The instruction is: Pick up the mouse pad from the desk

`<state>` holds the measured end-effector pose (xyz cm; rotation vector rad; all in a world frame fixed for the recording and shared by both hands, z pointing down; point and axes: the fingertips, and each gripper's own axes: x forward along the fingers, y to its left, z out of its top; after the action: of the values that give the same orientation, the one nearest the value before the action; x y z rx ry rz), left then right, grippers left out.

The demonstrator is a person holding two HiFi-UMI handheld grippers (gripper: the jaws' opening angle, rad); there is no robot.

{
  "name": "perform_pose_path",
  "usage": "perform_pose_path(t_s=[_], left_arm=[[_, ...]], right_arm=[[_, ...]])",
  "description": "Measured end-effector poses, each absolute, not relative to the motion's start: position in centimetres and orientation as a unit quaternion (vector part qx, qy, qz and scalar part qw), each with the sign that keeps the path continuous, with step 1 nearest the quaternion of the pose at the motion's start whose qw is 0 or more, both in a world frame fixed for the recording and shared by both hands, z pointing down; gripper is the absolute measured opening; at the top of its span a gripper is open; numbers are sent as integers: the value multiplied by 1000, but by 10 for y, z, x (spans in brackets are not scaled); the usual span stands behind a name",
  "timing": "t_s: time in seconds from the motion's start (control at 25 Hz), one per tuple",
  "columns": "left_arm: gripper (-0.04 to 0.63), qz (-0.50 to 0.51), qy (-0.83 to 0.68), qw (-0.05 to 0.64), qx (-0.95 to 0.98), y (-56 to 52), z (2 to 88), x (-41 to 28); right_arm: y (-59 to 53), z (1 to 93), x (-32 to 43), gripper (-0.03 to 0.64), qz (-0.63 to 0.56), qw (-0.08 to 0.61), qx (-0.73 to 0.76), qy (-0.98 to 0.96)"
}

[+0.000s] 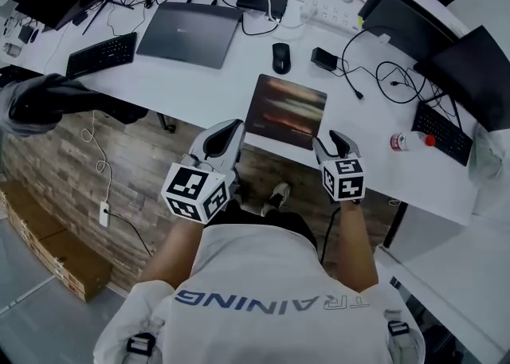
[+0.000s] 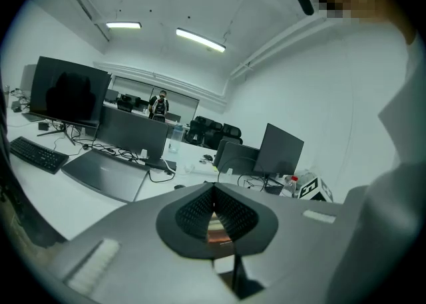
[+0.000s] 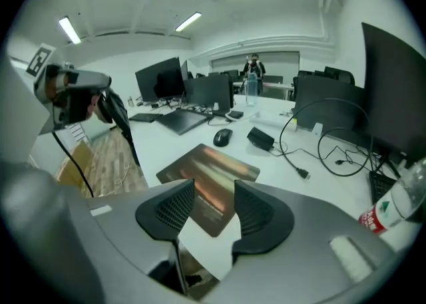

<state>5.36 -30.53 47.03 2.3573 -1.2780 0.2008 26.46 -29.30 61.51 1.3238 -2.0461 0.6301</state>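
Observation:
The mouse pad [image 1: 285,110] is a dark rectangle with orange streaks, lying flat near the front edge of the white desk [image 1: 199,84]. My left gripper [image 1: 229,135] hovers at the pad's near left corner, and its jaw tips meet with nothing gripped [image 2: 213,188]. At the pad's near right corner is my right gripper [image 1: 335,144], its jaws open. In the right gripper view the pad [image 3: 212,171] lies just beyond that gripper [image 3: 213,186], with no pad touching it.
Behind the pad sit a black mouse [image 1: 280,57], a black adapter [image 1: 324,59] with cables and a closed laptop [image 1: 189,32]. A keyboard [image 1: 101,54] lies far left. A red-capped bottle [image 1: 410,141] and another keyboard [image 1: 442,133] are at the right. A dark chair [image 1: 48,99] stands left.

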Motion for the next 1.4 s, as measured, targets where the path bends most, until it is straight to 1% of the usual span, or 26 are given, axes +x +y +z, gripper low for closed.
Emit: perform_pose_path(t_s=[0.16, 0.32, 0.4, 0.56, 0.72, 1.28, 1.32, 1.4], left_arm=[[0, 80, -469, 242, 846, -302, 483, 42], [0, 83, -471, 256, 840, -302, 493, 34], [0, 84, -472, 260, 838, -306, 498, 32], [0, 88, -472, 267, 836, -310, 504, 32], [0, 91, -471, 269, 835, -314, 508, 30], [0, 86, -444, 270, 850, -319, 503, 45], [0, 85, -442, 271, 851, -318, 502, 45], [0, 81, -439, 271, 853, -315, 499, 46]], right_arm=[[-290, 668, 257, 230, 256, 373, 472, -757], [-285, 708, 253, 272, 273, 414, 452, -741], [-285, 721, 252, 284, 281, 425, 446, -736], [-285, 738, 251, 287, 294, 437, 439, -728], [-287, 742, 252, 291, 296, 432, 438, -730], [-288, 745, 253, 213, 299, 441, 437, -725], [-287, 745, 253, 204, 299, 440, 438, -725], [-285, 746, 250, 161, 303, 437, 438, -725]])
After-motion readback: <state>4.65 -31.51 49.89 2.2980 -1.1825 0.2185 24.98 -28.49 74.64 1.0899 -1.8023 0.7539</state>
